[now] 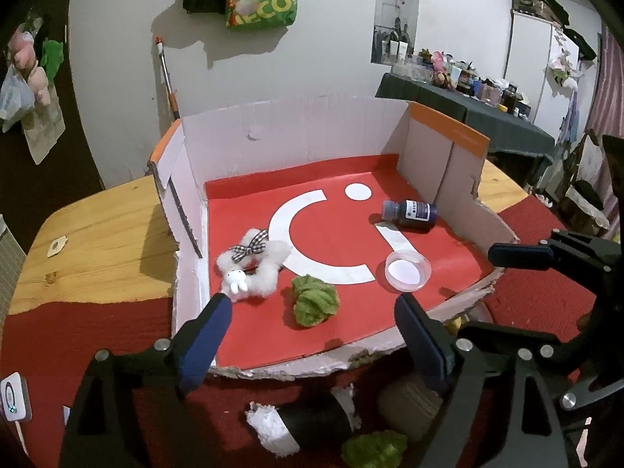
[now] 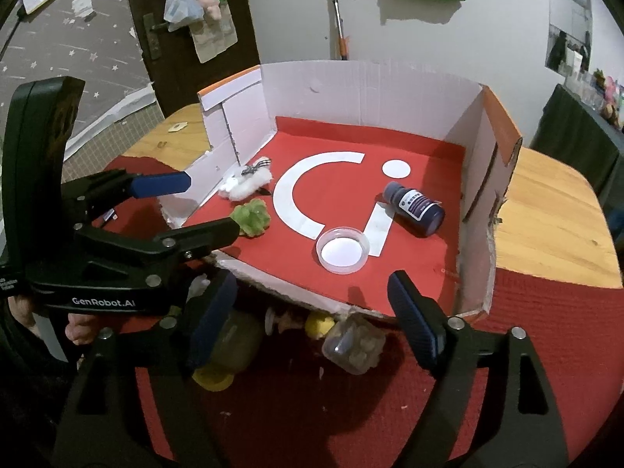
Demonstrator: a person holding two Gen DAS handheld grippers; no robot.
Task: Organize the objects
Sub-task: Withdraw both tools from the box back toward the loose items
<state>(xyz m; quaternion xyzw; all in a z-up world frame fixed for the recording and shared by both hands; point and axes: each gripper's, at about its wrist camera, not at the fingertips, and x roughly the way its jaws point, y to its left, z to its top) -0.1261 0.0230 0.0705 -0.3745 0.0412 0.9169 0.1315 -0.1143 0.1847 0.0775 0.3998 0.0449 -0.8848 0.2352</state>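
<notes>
An open cardboard box [image 1: 296,144] [image 2: 370,89] with a red floor holds a green fuzzy ball [image 1: 314,299] [image 2: 252,216], a white plush with a checked bow [image 1: 251,263] [image 2: 245,183], a dark bottle lying on its side [image 1: 410,214] [image 2: 415,208] and a clear round dish [image 1: 407,271] [image 2: 343,249]. My left gripper [image 1: 312,335] [image 2: 212,206] is open and empty at the box's torn front edge, its jaws either side of the green ball. My right gripper [image 2: 312,312] [image 1: 507,255] is open and empty over the objects in front of the box.
On the red mat in front of the box lie a black and white roll [image 1: 308,421], another green fuzzy ball [image 1: 374,448], a jar with a yellow lid [image 2: 230,347], a clear container [image 2: 353,345] and a yellow item [image 2: 319,325]. The wooden table [image 1: 97,241] [image 2: 546,226] extends to both sides.
</notes>
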